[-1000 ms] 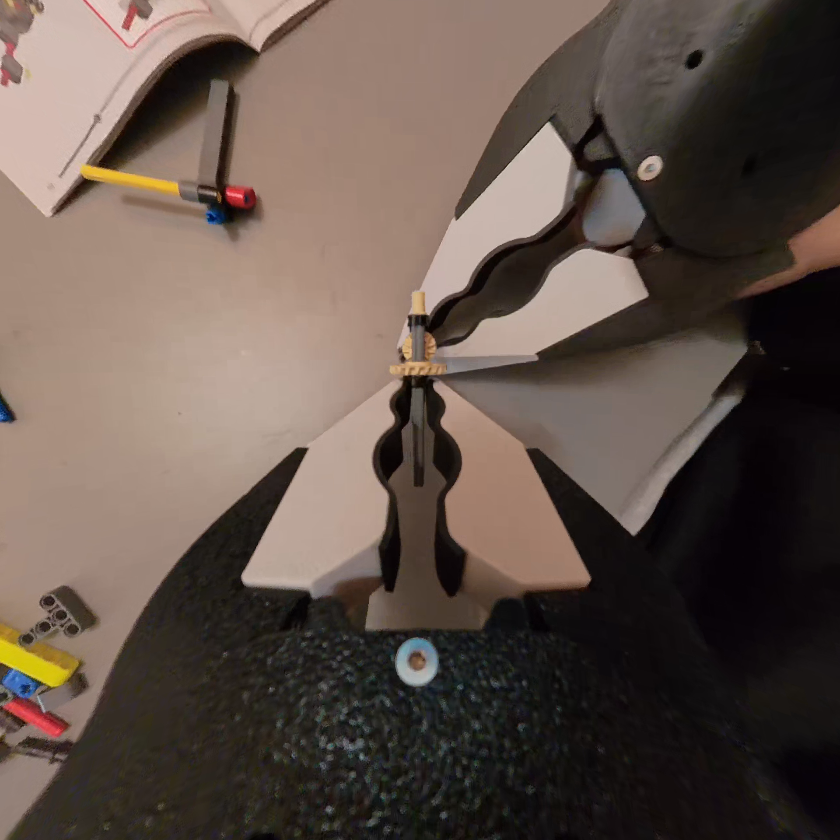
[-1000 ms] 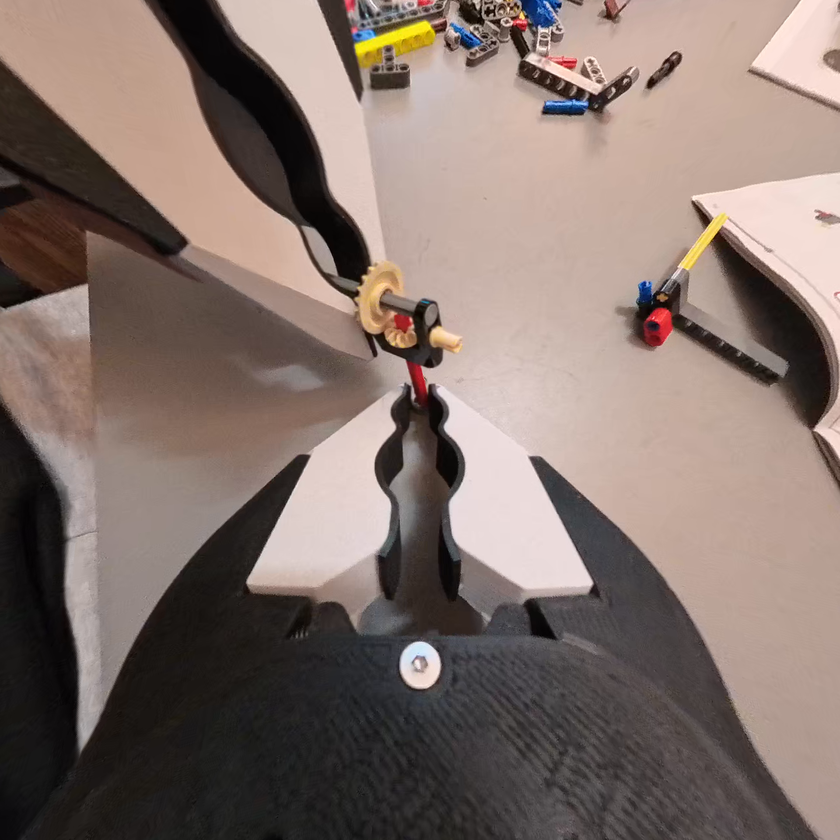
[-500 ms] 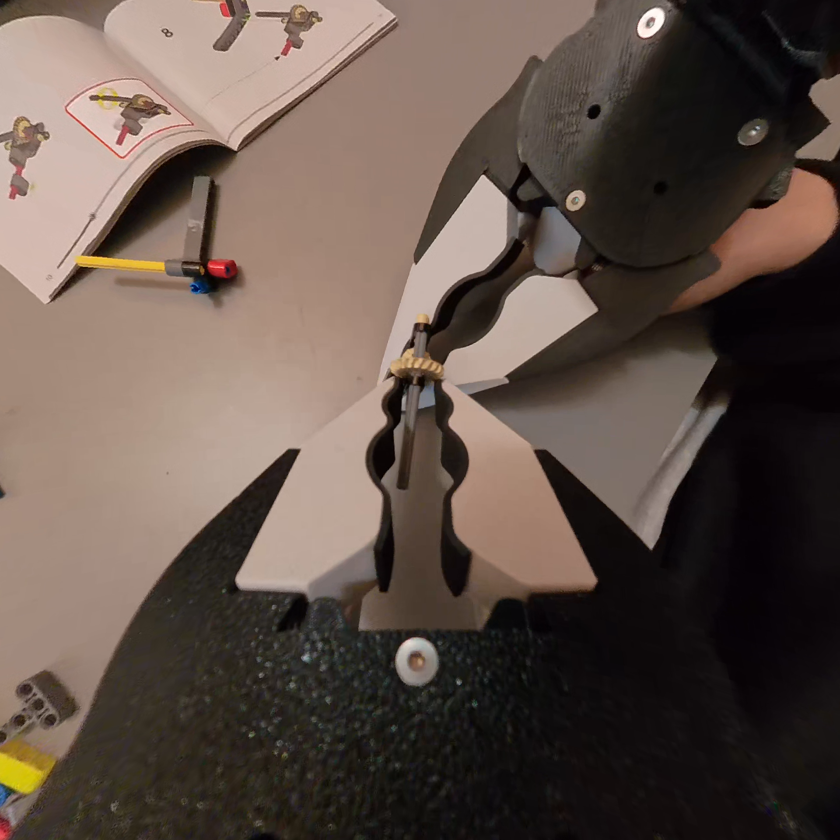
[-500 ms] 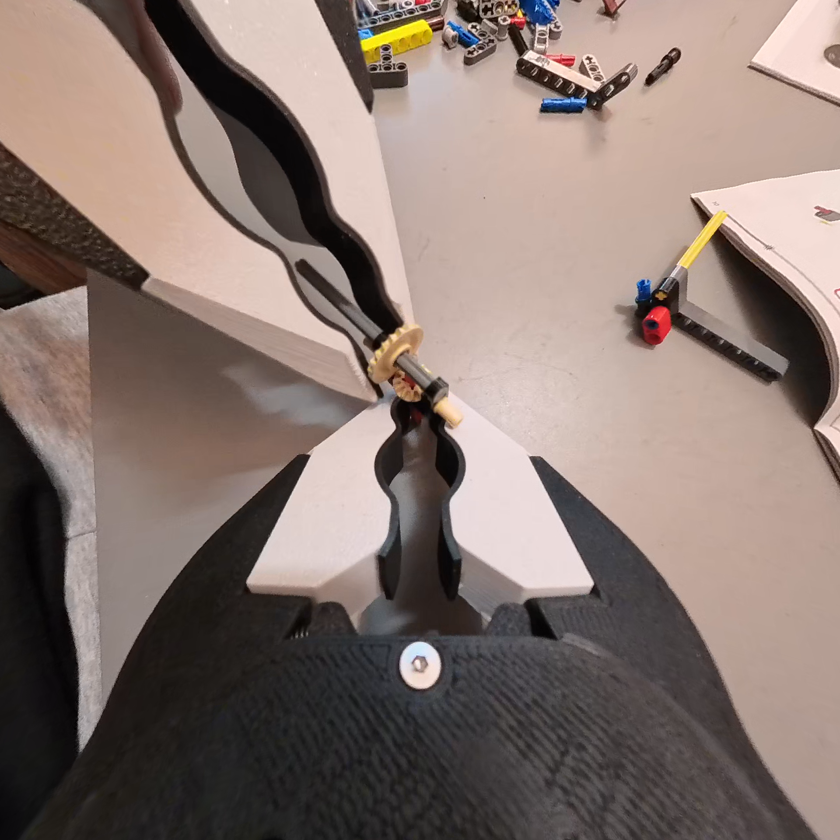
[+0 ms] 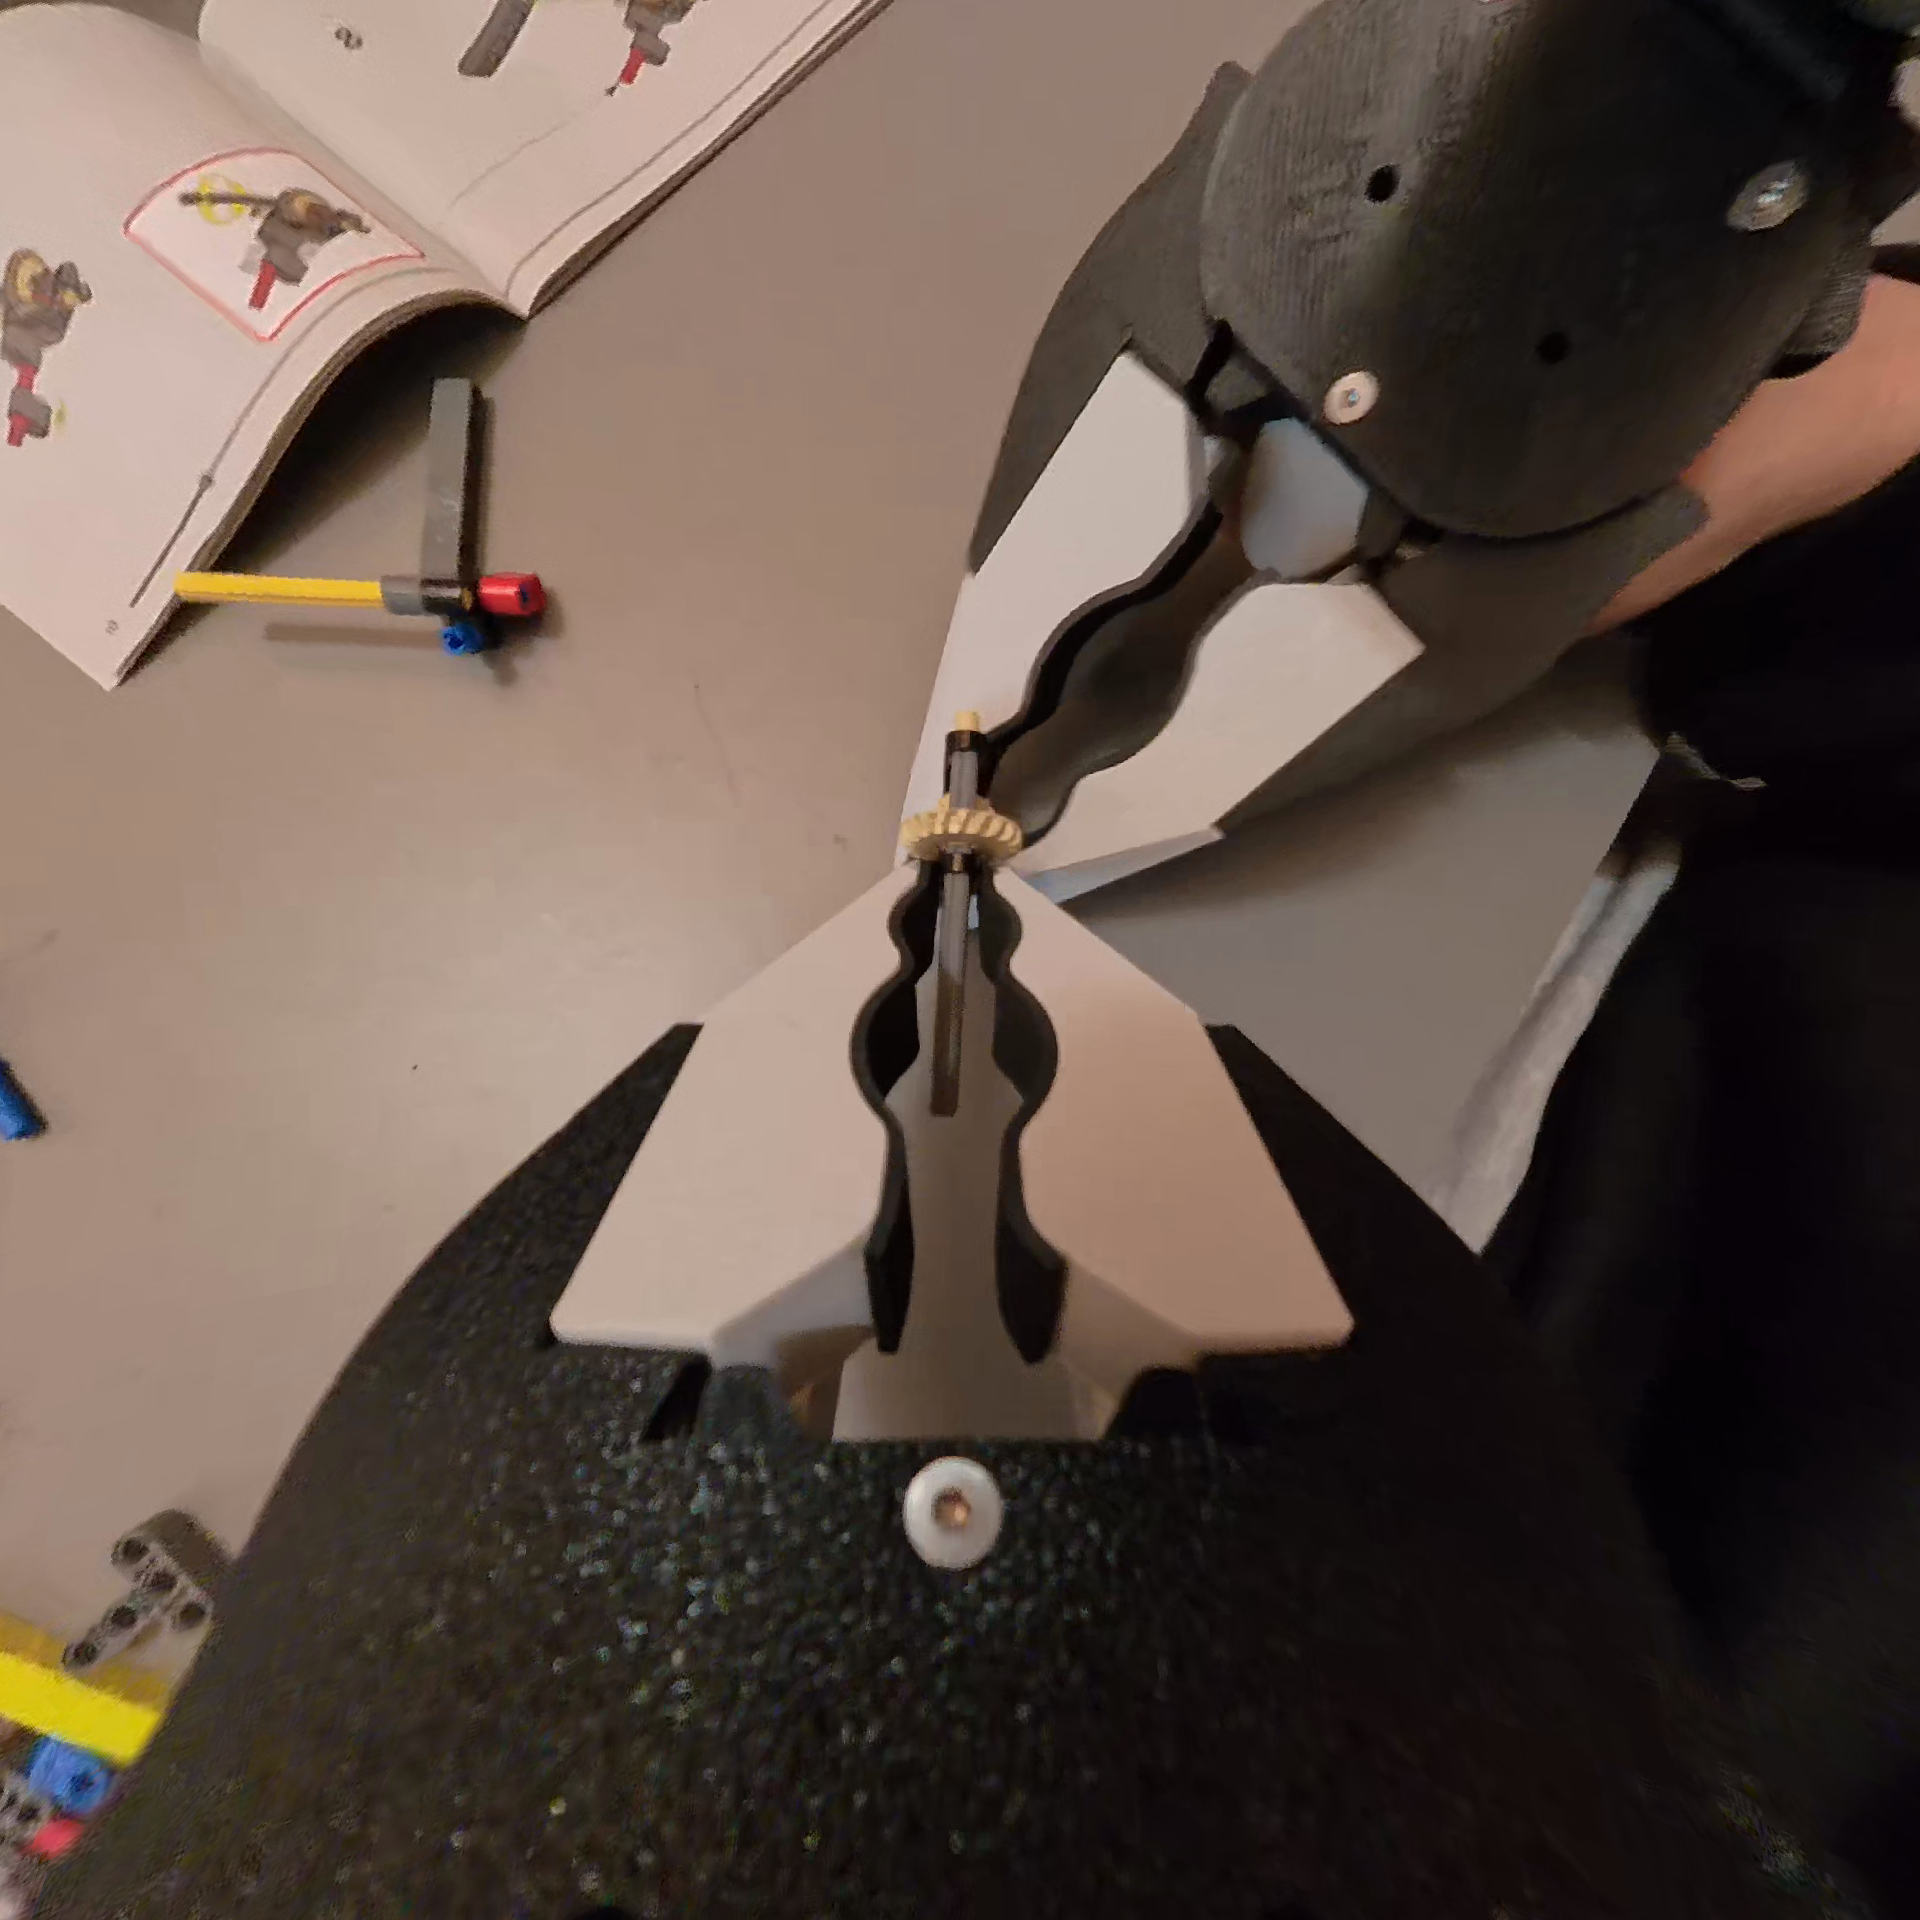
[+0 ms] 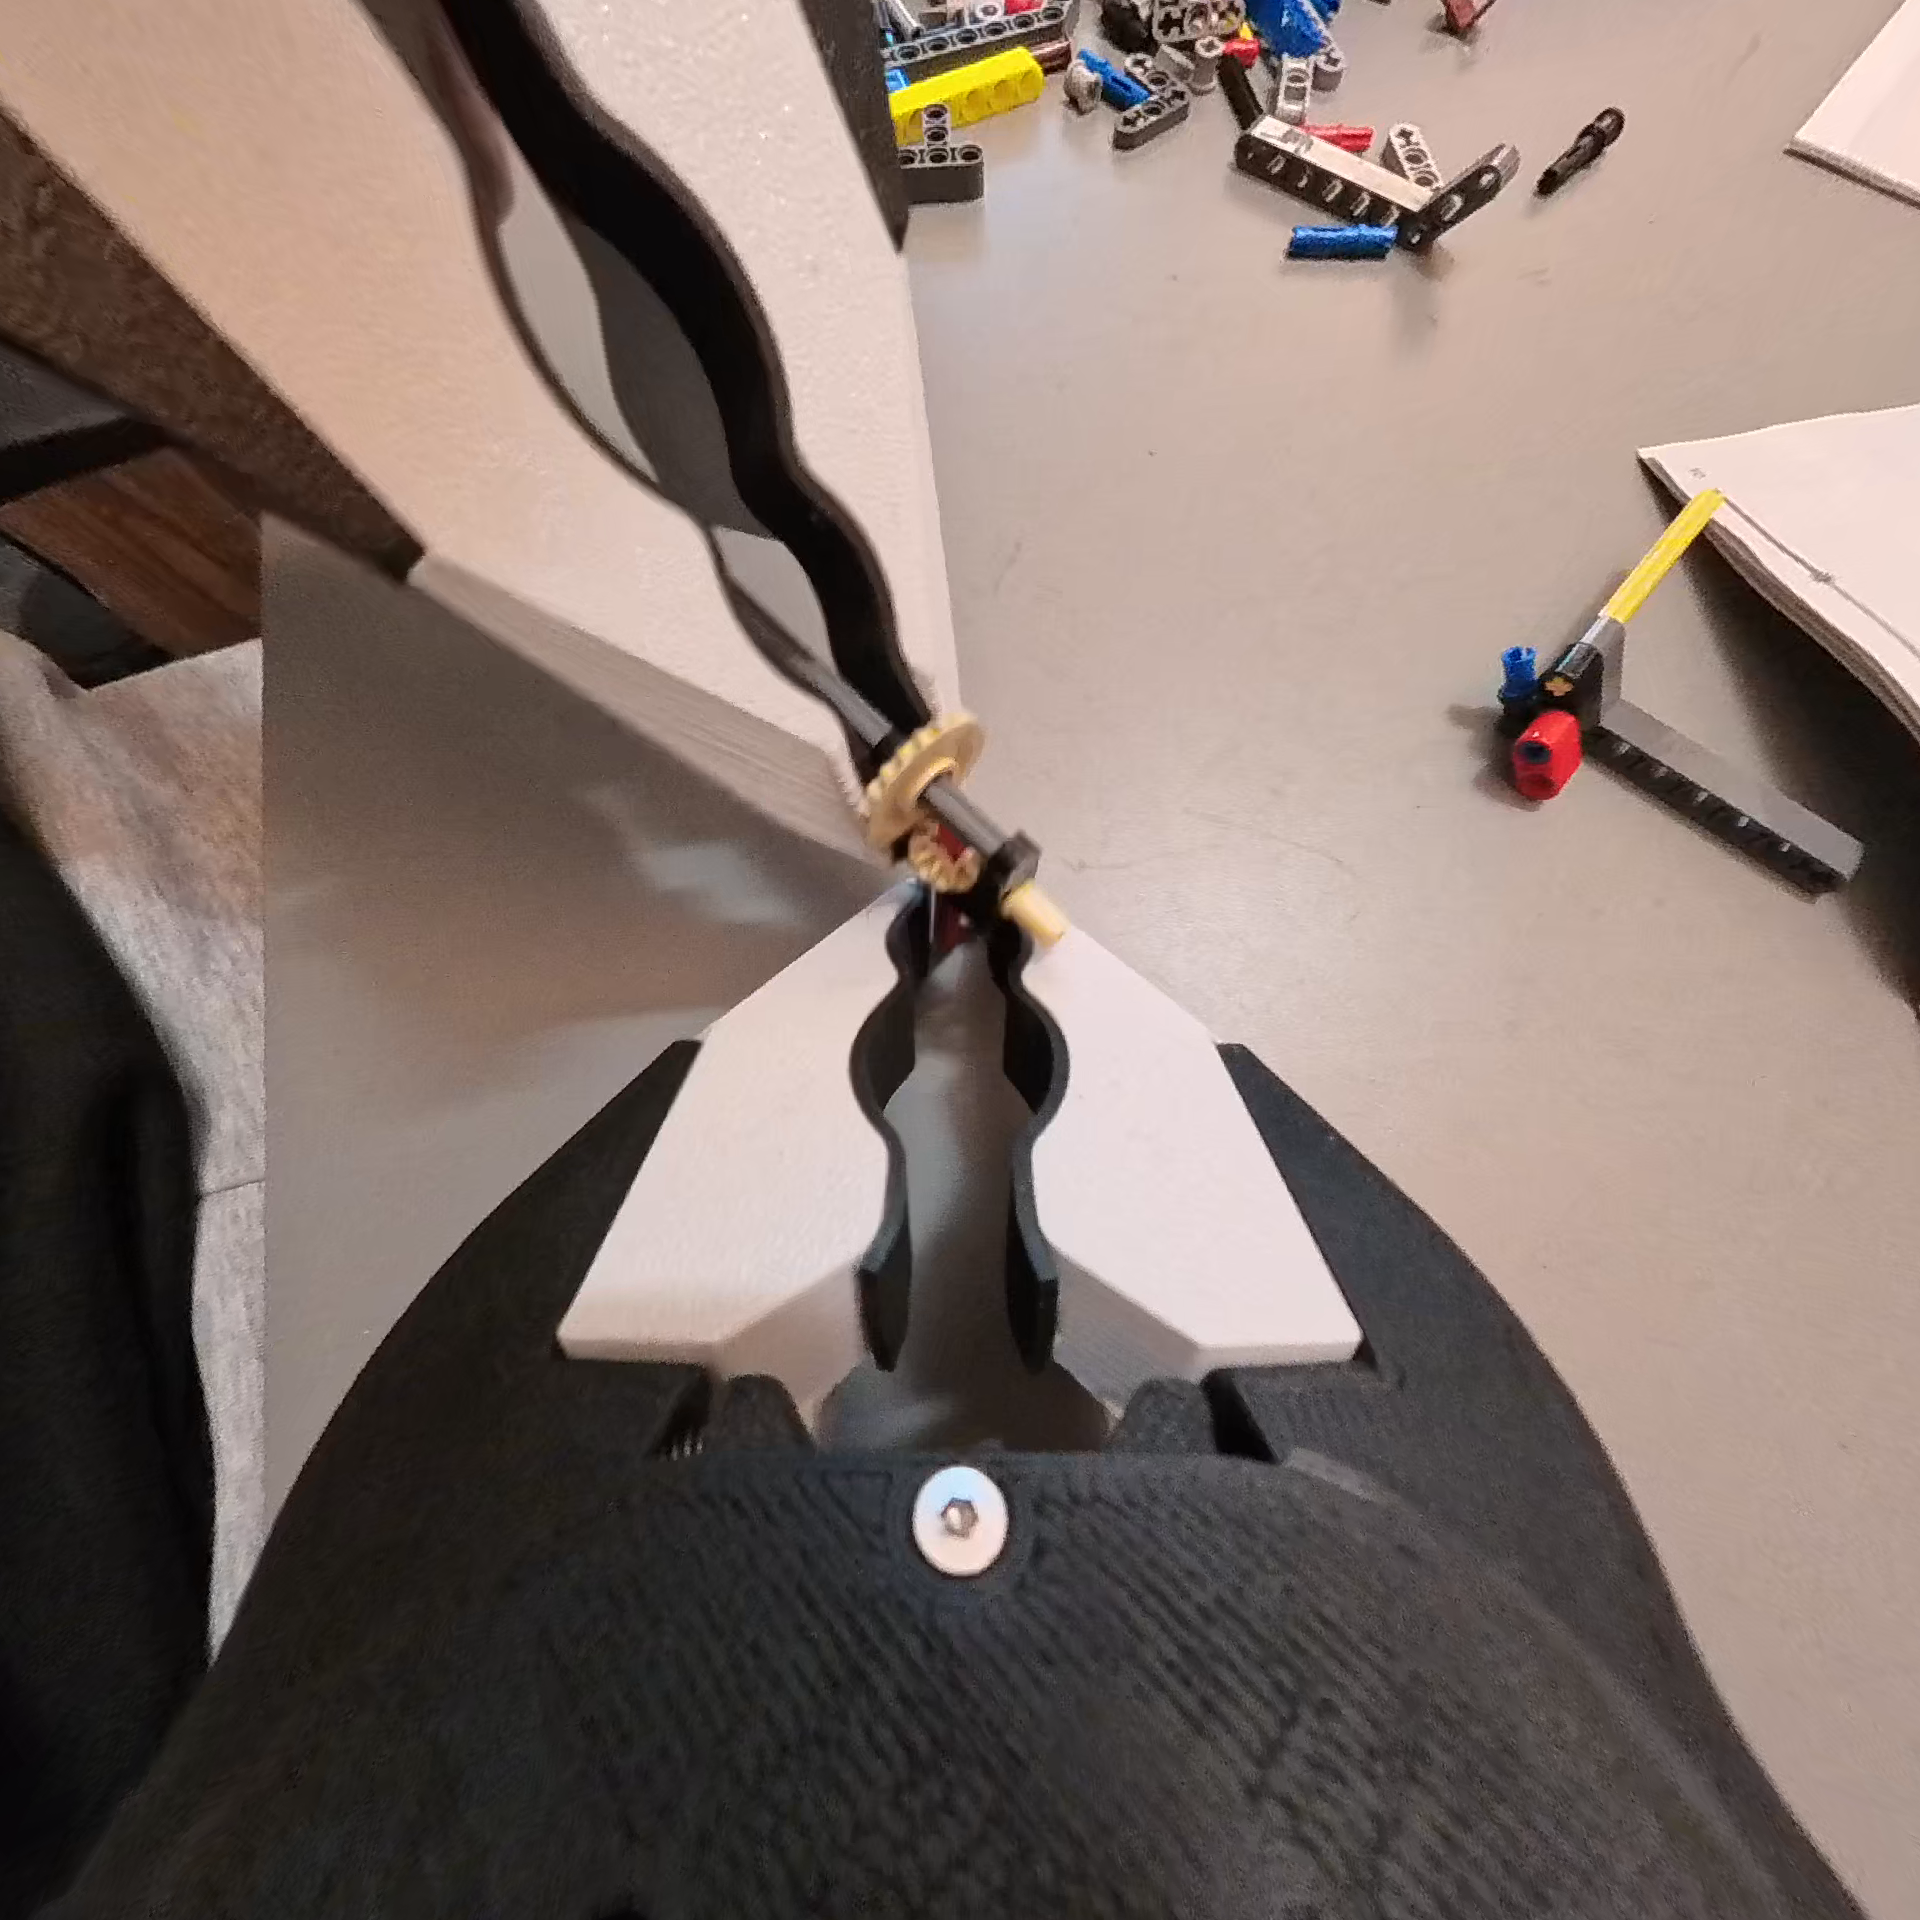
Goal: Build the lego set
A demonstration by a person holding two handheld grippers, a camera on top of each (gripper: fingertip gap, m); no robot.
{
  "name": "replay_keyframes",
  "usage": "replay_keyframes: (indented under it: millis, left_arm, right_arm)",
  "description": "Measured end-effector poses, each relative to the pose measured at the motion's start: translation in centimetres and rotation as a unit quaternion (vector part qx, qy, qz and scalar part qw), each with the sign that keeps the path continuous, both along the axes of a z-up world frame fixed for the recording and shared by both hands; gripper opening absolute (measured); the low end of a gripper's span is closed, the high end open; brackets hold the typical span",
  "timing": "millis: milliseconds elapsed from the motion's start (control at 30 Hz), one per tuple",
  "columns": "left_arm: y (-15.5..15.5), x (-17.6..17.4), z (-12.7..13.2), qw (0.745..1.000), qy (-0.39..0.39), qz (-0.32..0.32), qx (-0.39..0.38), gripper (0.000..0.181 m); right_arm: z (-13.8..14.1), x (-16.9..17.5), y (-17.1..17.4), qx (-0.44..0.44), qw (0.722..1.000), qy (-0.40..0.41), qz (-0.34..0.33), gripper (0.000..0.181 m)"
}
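A small gear assembly is held between both grippers above the grey table. It has a black axle (image 5: 948, 997), a tan bevel gear (image 5: 961, 831), a black connector (image 6: 1013, 862) with a tan pin, and a red axle (image 6: 948, 930). My left gripper (image 5: 954, 883) is shut on the black axle just behind the gear. It also shows in the right wrist view (image 6: 883, 727). My right gripper (image 6: 961, 925) is shut on the red axle under the connector. It reaches in from the upper right in the left wrist view (image 5: 1003, 758). A smaller tan gear (image 6: 935, 852) meshes with the big one.
An open instruction booklet (image 5: 312, 208) lies at the far left, also seen in the right wrist view (image 6: 1818, 540). Beside it lies a sub-assembly (image 5: 447, 582) of grey beam, yellow axle and red piece. Loose pieces are piled at the table's far side (image 6: 1195, 83) and near my left gripper (image 5: 83, 1704).
The left gripper has tilted and brought the assembly down onto the right gripper's tips. The red axle now sits deeper between the right fingers, and the connector rests at their tips.
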State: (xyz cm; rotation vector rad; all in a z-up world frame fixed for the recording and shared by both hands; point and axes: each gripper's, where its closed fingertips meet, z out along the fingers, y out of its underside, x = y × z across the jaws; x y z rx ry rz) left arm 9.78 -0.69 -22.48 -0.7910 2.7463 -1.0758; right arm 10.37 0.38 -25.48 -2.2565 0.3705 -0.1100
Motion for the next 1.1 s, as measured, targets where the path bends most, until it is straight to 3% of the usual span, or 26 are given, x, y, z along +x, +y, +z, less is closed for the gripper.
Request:
replay_keyframes:
  millis: [267, 367, 467, 1100]
  left_arm:
    - [1.1, 0.4, 0.5, 0.998, 0.037, 0.049, 0.001, 0.005]
    - [1.1, 0.9, 0.8, 0.997, 0.029, 0.071, -0.024, 0.005]
    - [1.0, 0.8, 0.7, 0.995, 0.025, 0.083, -0.043, 0.005]
    - [1.2, 0.3, 0.4, 0.995, -0.024, 0.09, -0.026, 0.005]
  right_arm:
    - [0.0, 0.2, -0.7, -0.004, 1.0, -0.015, 0.005, 0.03]
    - [0.0, 0.5, -0.4, -0.007, 1.0, -0.02, -0.011, 0.027]
    - [0.0, 0.3, 0.2, -0.004, 1.0, -0.011, -0.022, 0.011]
    - [0.0, -0.2, 0.6, 0.005, 0.999, 0.01, -0.036, 0.014]
